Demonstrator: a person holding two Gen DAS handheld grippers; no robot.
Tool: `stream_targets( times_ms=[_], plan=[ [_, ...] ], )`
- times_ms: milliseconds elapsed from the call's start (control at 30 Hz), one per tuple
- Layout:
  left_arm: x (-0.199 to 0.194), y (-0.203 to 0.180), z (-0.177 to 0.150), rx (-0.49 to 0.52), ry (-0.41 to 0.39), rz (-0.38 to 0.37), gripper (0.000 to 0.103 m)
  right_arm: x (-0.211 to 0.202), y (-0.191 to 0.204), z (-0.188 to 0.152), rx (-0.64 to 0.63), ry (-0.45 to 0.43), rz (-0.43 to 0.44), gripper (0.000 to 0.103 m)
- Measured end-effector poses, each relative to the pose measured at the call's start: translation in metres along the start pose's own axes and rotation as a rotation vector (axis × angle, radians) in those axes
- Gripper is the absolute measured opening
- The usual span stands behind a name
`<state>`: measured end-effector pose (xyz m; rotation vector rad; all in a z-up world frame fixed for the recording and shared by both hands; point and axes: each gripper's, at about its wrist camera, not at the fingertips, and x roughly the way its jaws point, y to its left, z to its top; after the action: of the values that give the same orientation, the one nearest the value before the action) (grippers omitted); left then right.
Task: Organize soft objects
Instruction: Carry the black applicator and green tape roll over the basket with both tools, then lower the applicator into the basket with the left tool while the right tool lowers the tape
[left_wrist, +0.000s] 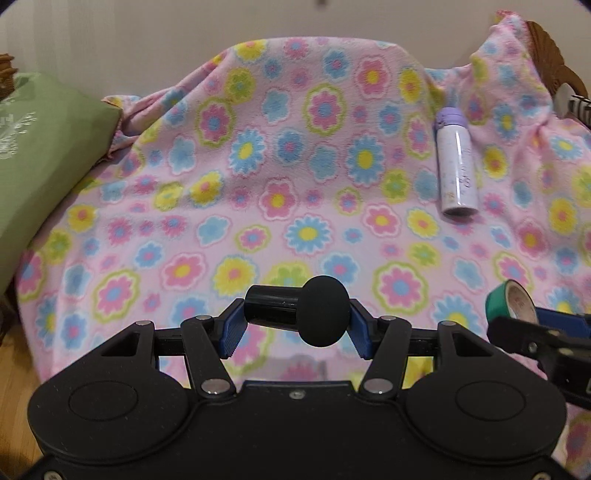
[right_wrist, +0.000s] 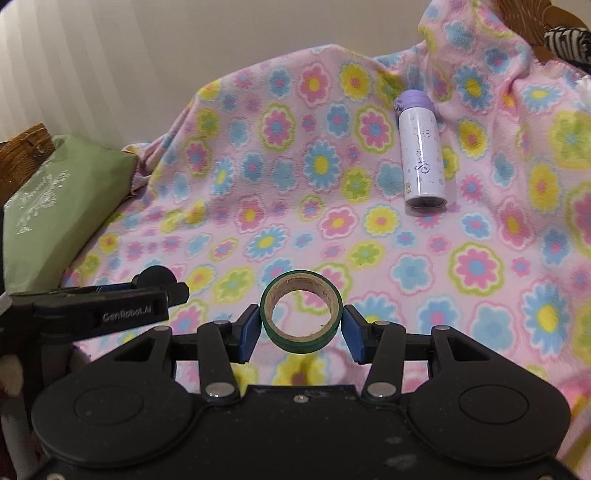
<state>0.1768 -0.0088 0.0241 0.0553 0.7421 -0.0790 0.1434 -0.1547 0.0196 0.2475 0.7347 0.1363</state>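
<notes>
Left fingers (left_wrist: 236, 325) grip a black knob (left_wrist: 295, 310), right fingers (right_wrist: 248, 334) green tape (right_wrist: 301, 312), above a flowered blanket (left_wrist: 295, 166).

Flowered pink blanket (left_wrist: 295, 166) spread flat (rumpled far right); green pillow (left_wrist: 40, 162) left.

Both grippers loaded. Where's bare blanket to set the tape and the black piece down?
Open flowered blanket between the green cushion and the white bottle, and ahead of both grippers. Tighter at the right, where the bottle lies beside bunched folds.

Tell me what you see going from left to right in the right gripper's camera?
Green cushion → left gripper holding a black knobbed thing → green tape roll in the right gripper → white bottle on the flowery blanket.
</notes>
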Motion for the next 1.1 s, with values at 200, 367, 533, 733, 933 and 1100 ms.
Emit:
stream_targets(
  times_ms=[200, 367, 533, 733, 933, 1100],
  plan=[
    [-0.033, -0.009, -0.027, 0.004, 0.011, 0.005, 0.055, -0.036, 0.001, -0.023, 0.01, -0.01, 0.019, 0.047],
    [-0.047, -0.011, -0.052, -0.014, 0.051, 0.0, 0.055, -0.058, 0.002, -0.044, 0.025, -0.002, 0.03, 0.047],
    [-0.061, -0.015, -0.071, -0.024, 0.068, 0.005, 0.055, -0.075, 0.004, -0.065, 0.029, 0.01, 0.034, 0.047],
    [-0.077, -0.019, -0.088, -0.04, 0.067, 0.002, 0.055, -0.092, 0.01, -0.085, 0.016, 0.014, 0.012, 0.047],
    [-0.087, -0.021, -0.101, -0.039, 0.077, -0.006, 0.055, -0.105, 0.015, -0.1, 0.003, 0.029, -0.004, 0.047],
    [-0.083, -0.02, -0.108, -0.053, 0.108, -0.007, 0.055, -0.103, 0.013, -0.101, 0.017, 0.058, -0.035, 0.047]
  ],
)
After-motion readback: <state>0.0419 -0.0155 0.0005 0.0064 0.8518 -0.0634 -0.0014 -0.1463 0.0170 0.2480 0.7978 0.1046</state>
